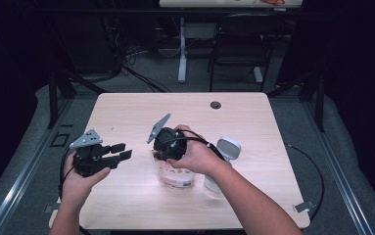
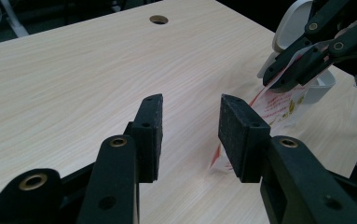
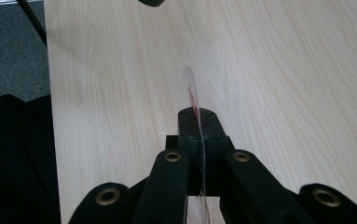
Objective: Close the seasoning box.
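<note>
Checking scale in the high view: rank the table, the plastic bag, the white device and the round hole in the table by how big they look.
1. Table
2. Plastic bag
3. White device, partly hidden by the forearm, so its place against the bag is unsure
4. Round hole

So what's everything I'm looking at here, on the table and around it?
Clear plastic bag: one, see-through with red print, mid-table, its top edge pinched by the right gripper.
White device: one, white and grey, standing right of the bag.
Table: one, light wood, with a dark round hole near its far edge.
Chair: one, black, on the floor beyond the table.
Left gripper: one, black, open, left of the bag.
Right gripper: one, black, shut on the bag.
</note>
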